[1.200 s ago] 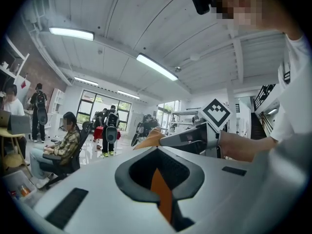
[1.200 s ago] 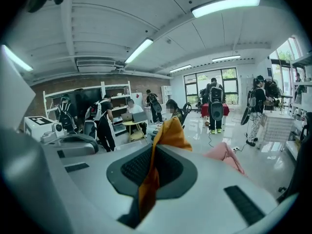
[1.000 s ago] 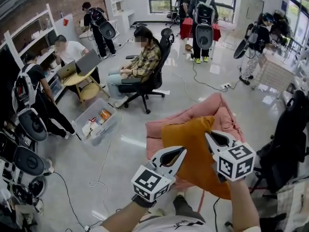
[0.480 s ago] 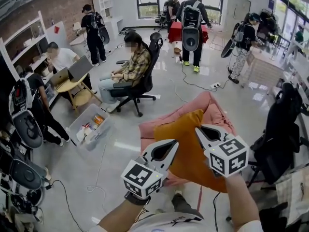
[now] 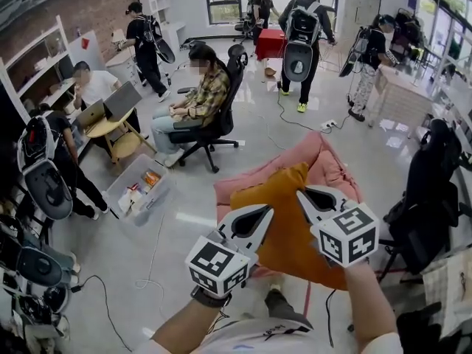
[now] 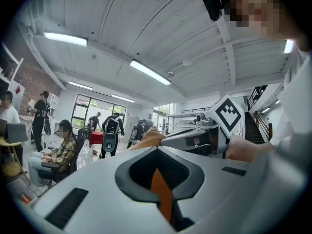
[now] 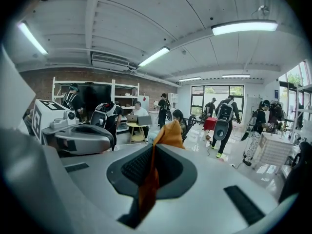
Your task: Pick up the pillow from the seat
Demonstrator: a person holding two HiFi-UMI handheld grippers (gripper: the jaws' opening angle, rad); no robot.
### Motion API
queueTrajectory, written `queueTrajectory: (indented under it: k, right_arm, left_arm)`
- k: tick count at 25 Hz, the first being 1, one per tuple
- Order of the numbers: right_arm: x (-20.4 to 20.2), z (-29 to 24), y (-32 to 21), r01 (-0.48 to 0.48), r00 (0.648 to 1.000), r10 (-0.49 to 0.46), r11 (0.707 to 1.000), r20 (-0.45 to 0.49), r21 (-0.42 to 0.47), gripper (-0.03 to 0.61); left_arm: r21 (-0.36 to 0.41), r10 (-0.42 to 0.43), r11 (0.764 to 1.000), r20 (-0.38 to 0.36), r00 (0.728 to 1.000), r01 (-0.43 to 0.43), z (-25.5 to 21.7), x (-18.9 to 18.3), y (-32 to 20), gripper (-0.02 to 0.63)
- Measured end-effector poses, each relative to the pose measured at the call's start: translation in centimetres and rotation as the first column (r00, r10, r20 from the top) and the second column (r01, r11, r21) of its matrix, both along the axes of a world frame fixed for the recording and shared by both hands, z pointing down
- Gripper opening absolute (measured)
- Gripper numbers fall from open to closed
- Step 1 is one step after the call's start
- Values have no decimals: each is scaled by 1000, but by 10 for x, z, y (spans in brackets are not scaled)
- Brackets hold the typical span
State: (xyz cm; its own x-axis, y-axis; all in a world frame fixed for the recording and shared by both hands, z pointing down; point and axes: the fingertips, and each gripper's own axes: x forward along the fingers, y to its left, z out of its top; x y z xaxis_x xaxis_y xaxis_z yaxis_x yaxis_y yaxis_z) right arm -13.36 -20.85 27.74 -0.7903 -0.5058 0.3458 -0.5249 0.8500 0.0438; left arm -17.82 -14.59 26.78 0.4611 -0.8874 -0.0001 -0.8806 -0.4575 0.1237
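An orange pillow (image 5: 284,220) hangs lifted above a pink seat (image 5: 324,169), held up by both grippers. My left gripper (image 5: 258,214) is shut on the pillow's left edge; orange fabric (image 6: 161,194) shows pinched between its jaws in the left gripper view. On the right edge my right gripper (image 5: 308,195) is shut too, with a strip of the pillow (image 7: 148,186) caught in its jaws and a corner (image 7: 168,130) sticking up past them. The pillow's lower part is hidden behind the grippers.
A person sits in a black office chair (image 5: 221,120) beyond the seat. Another black chair (image 5: 431,198) stands at the right. A clear bin (image 5: 140,190) sits on the floor to the left, with cables (image 5: 151,271) nearby. Several people stand further back.
Both grippers and the pillow have shifted slightly left and toward me in the head view; the grip on the pillow is unchanged. People in the background have moved about.
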Motion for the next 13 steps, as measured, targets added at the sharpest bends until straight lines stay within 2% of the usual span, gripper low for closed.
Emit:
queueTrajectory:
  k: [13]
  right_arm:
    - [-13, 2, -4, 9, 1000, -9, 1000, 0, 13, 25]
  left_arm:
    - [0, -22, 1000, 2, 1000, 22, 8, -14, -4, 11]
